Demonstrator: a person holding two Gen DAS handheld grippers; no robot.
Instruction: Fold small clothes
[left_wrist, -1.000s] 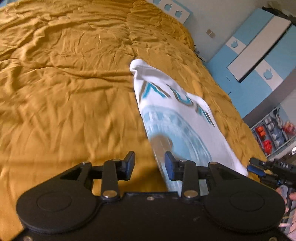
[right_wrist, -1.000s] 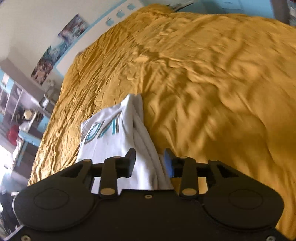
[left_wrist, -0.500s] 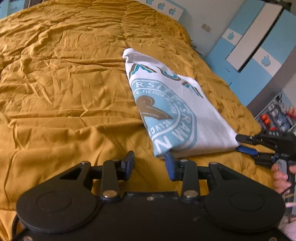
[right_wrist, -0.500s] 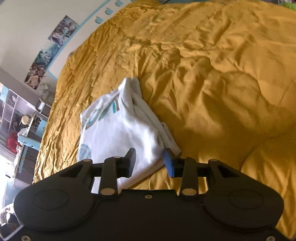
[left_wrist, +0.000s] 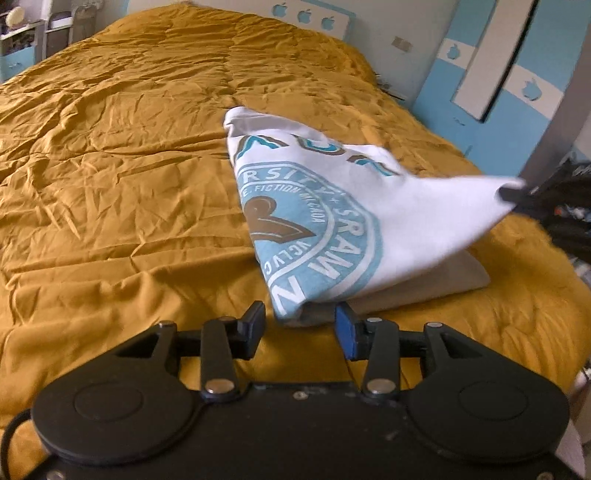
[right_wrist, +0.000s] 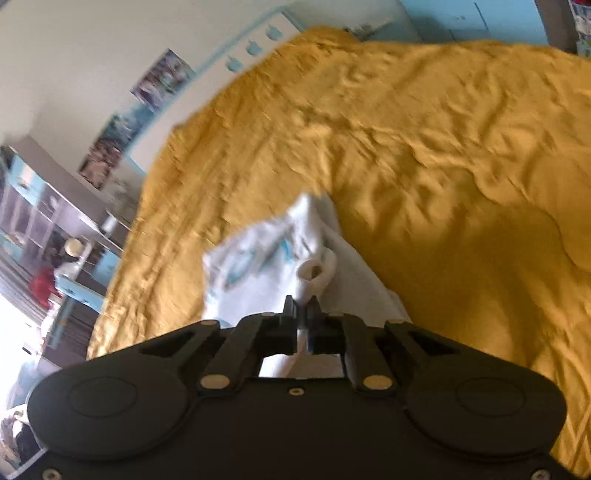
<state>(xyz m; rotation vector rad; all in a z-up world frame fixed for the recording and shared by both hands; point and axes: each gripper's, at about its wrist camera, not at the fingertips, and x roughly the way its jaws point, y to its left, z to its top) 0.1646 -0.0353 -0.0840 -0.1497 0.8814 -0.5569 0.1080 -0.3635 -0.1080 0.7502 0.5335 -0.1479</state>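
A white T-shirt (left_wrist: 332, 206) with a round light-blue print lies folded on the mustard bedspread (left_wrist: 129, 166). My left gripper (left_wrist: 300, 326) hovers low at the shirt's near corner, which sits between its jaws. The jaws are opening and the pads do not press on the cloth. My right gripper (right_wrist: 303, 308) is shut on a bunched white corner of the T-shirt (right_wrist: 258, 273). In the left wrist view the right gripper (left_wrist: 513, 194) holds that corner raised at the right, so the top layer is pulled up into a tent.
The bedspread (right_wrist: 443, 147) stretches wide and wrinkled to the left and far side. A headboard with apple cut-outs (left_wrist: 306, 16) and a blue-and-white wardrobe (left_wrist: 509, 74) stand beyond the bed. Shelves (right_wrist: 37, 206) and posters (right_wrist: 162, 79) line the other wall.
My right gripper closed on the shirt's corner and lifted it off the bed. My left gripper drew up to the near corner and its jaws spread a little wider.
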